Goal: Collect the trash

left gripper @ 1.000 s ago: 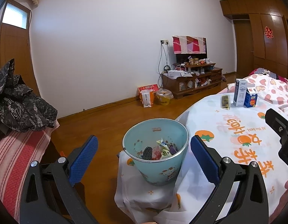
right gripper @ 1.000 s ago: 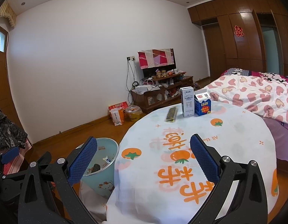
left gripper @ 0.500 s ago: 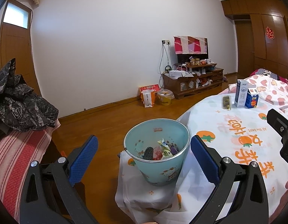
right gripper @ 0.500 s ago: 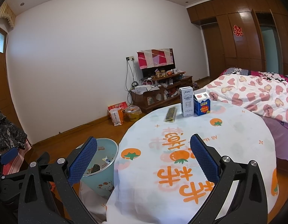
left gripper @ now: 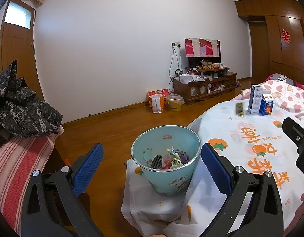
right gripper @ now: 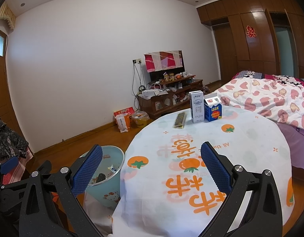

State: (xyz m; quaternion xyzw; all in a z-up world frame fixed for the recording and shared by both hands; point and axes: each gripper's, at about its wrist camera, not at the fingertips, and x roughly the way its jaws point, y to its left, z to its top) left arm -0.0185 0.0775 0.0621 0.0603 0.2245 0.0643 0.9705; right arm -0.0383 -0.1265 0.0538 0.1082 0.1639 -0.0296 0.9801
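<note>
Waiting released and empty, the left claw (left gripper: 152,165) frames the bin (left gripper: 165,158) beside the table (right gripper: 211,158); the right claw (right gripper: 152,165), equally released, faces the cartons (right gripper: 205,109) at its far edge, likely next.

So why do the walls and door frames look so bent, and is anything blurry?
Fisheye lenses: in the left wrist view the door bows; in the right wrist view the wardrobe curves. Both stay sharp, evenly lit, dark at the corners.

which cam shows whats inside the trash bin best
The left wrist view: it looks down into the teal trash bin, showing wrappers piled at the bottom. In the right wrist view the bin sits low at the left, partly hidden behind that gripper's left finger and the tablecloth's edge, with only a sliver of the contents showing.
</note>
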